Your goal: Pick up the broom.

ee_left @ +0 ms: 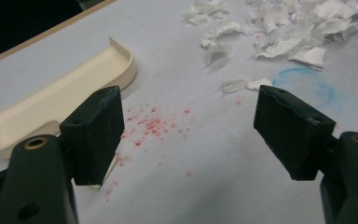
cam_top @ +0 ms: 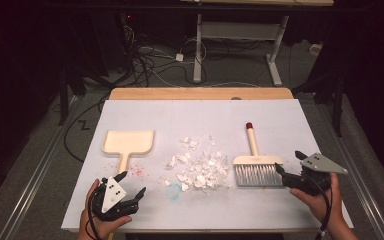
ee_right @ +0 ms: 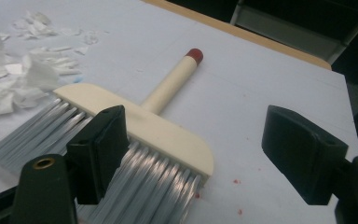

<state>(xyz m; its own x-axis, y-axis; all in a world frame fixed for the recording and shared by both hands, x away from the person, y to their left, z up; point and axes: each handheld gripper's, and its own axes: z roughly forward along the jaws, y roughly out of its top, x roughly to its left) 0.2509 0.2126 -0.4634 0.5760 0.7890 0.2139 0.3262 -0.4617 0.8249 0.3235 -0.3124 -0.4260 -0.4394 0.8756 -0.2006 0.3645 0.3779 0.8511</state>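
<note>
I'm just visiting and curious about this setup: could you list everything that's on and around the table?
dustpan: one, cream, left part of the table, handle toward the person
paper scraps: one scattered pile, white, table centre
brush: one, cream with grey bristles and red handle tip, right of the scraps
red specks: a scatter, near the dustpan handle
blue ring mark: one, on the table sheet
table: one, white sheet over wood
cables: several, on the floor behind
left gripper: black, open, near the dustpan handle
right gripper: black, open, beside the brush
</note>
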